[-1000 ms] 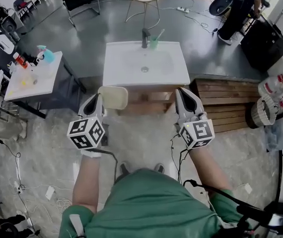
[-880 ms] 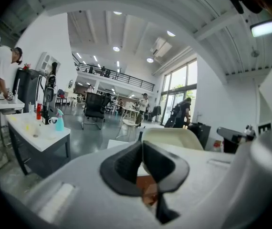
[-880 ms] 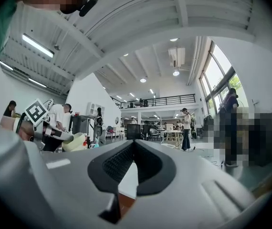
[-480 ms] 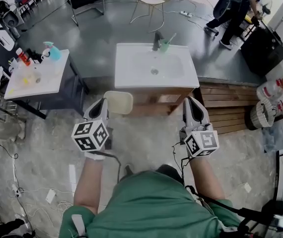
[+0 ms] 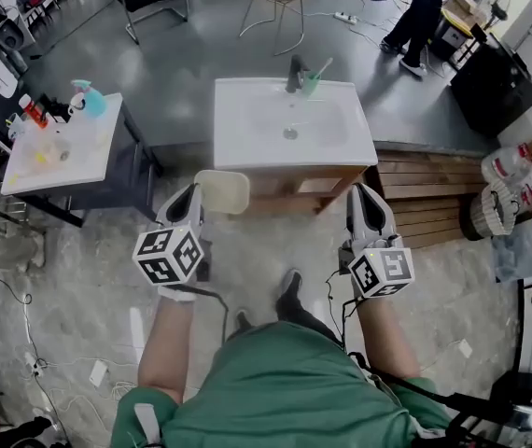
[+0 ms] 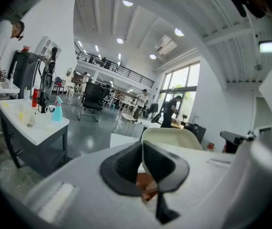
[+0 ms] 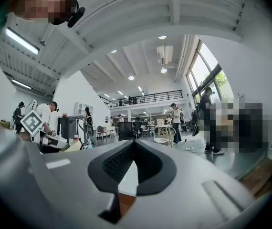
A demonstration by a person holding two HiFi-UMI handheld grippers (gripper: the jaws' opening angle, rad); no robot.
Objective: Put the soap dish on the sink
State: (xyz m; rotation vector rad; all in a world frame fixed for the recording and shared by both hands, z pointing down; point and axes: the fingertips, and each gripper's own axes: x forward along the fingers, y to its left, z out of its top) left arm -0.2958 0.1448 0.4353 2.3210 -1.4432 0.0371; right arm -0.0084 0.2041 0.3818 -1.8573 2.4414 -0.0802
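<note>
Cream soap dish [image 5: 223, 190] in left claw [image 5: 192, 194], short of white sink [image 5: 240, 146].

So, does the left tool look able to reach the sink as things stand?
Probably yes: the left tool, gripping the soap dish, hangs just before the sink's bare front rim, with nothing between.

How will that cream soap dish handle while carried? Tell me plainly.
Probably stiff: the soap dish juts sideways from the left hand-held gripper without drooping. Likely light, held by one edge only. That edge pinch might let it pivot or slip.
</note>
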